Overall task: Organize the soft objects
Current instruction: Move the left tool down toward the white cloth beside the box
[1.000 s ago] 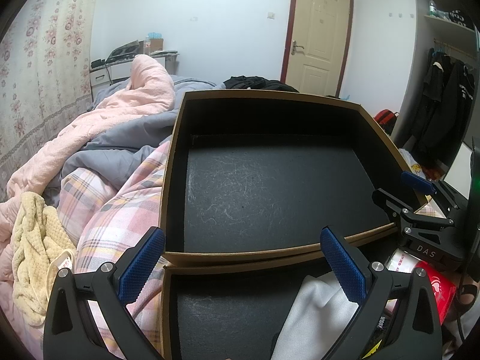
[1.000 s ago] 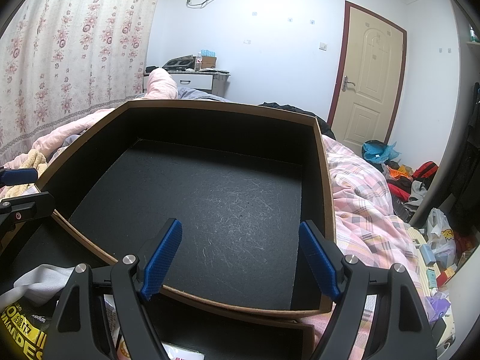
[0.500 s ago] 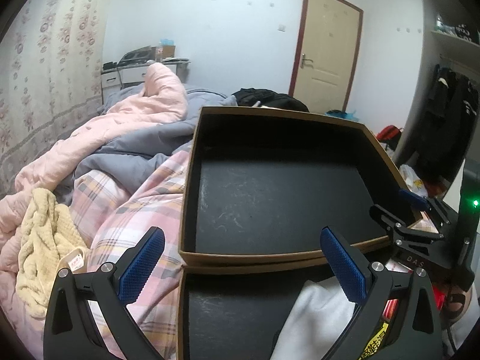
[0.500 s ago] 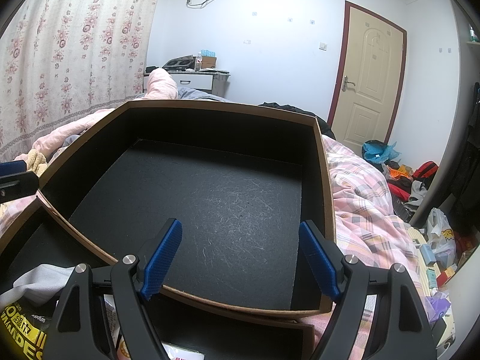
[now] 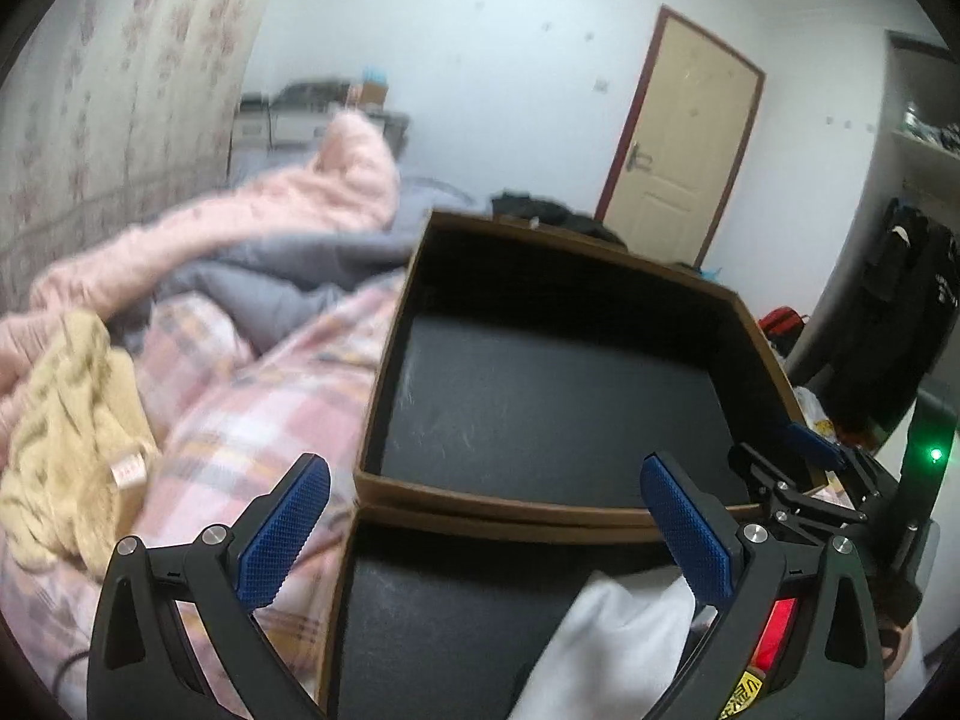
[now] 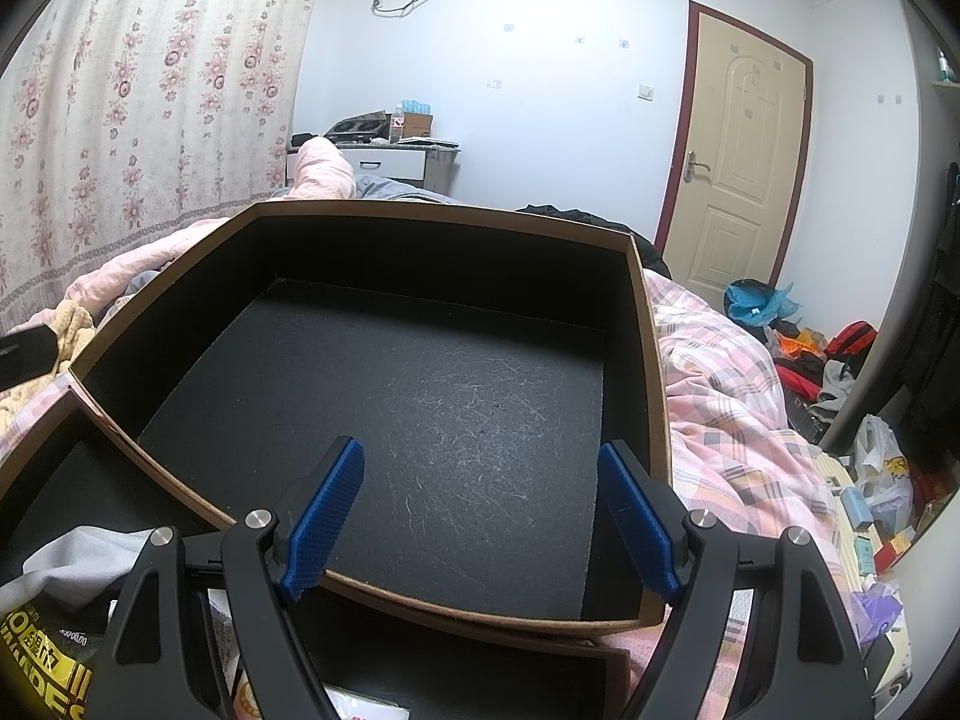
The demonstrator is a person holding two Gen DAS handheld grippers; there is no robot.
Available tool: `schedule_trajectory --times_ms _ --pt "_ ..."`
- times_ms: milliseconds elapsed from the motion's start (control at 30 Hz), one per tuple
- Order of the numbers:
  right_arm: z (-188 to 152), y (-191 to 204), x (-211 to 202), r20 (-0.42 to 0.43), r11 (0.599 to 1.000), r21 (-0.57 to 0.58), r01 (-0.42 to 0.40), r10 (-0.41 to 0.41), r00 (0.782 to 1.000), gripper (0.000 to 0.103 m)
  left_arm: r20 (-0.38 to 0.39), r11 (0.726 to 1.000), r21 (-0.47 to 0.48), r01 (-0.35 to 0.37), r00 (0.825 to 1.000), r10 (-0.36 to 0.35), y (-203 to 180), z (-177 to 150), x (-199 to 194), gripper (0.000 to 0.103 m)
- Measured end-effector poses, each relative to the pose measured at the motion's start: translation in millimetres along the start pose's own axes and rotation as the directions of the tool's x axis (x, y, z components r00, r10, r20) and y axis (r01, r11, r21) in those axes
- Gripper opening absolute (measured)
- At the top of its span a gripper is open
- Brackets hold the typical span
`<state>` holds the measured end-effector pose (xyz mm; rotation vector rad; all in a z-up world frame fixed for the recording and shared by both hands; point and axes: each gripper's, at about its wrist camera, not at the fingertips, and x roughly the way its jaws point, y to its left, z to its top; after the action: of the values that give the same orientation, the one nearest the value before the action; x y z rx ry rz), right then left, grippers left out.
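An empty black box with a brown rim point(image 5: 552, 414) point(image 6: 384, 402) lies on the bed. A second black box point(image 5: 420, 618) sits in front of it and holds a white cloth point(image 5: 606, 642) point(image 6: 78, 558). A yellow knitted cloth point(image 5: 66, 444) point(image 6: 75, 330) lies on the bed to the left. My left gripper point(image 5: 486, 534) is open and empty above the near box's left edge. My right gripper point(image 6: 480, 522) is open and empty over the empty box's near rim; it also shows in the left wrist view point(image 5: 810, 480).
A pink plaid quilt point(image 5: 252, 420) point(image 6: 732, 408) covers the bed, with pink and grey bedding point(image 5: 270, 228) behind. A yellow and black packet point(image 6: 36, 660) lies in the near box. Bags and clutter point(image 6: 840, 372) cover the floor on the right by the door point(image 6: 738, 162).
My left gripper has pulled back and swung left, so the yellow cloth and quilt now fill more of its view. My right gripper has stayed still.
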<state>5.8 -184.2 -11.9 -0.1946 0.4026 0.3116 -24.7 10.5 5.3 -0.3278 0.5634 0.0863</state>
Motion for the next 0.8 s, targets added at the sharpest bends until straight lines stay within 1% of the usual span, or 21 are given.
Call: schedule_trajectory --times_ms 67,100,200,267,400,467,633,800 --pt "0.1 -0.2 0.1 0.0 1.0 0.0 0.0 0.0 1.0 0.078 -0.06 0.999 0.005 0.038 0.997 -0.038 -1.1 -0.3 6.8 0.102" --pt "0.1 0.0 0.1 0.0 1.0 0.0 0.0 0.0 1.0 0.078 -0.086 0.999 0.022 0.047 0.995 -0.045 -3.7 -0.5 10.1 0.102" --pt "0.2 0.2 0.3 0.0 1.0 0.0 0.0 0.0 1.0 0.078 -0.112 0.995 0.094 0.037 0.993 -0.026 -14.8 -3.2 14.1 0.102" --pt "0.2 0.3 0.3 0.0 1.0 0.0 0.0 0.0 1.0 0.078 -0.109 0.992 0.121 0.046 0.994 -0.033 -20.4 -5.3 13.1 0.102" --pt "0.3 0.6 0.4 0.0 1.0 0.0 0.0 0.0 1.0 0.078 -0.106 0.988 0.128 0.083 0.992 -0.069 -21.3 -5.7 8.7 0.102" --pt "0.3 1.0 0.3 0.0 1.0 0.0 0.0 0.0 1.0 0.078 -0.101 0.989 0.13 0.071 0.993 -0.058 -21.3 -6.7 7.9 0.102" --pt "0.3 1.3 0.4 0.0 1.0 0.0 0.0 0.0 1.0 0.078 -0.089 0.988 0.154 0.007 0.996 0.006 -23.5 -8.9 10.4 0.102" --pt "0.2 1.1 0.4 0.0 1.0 0.0 0.0 0.0 1.0 0.078 -0.084 0.983 0.185 0.003 0.996 0.012 -27.1 -11.2 9.5 0.102"
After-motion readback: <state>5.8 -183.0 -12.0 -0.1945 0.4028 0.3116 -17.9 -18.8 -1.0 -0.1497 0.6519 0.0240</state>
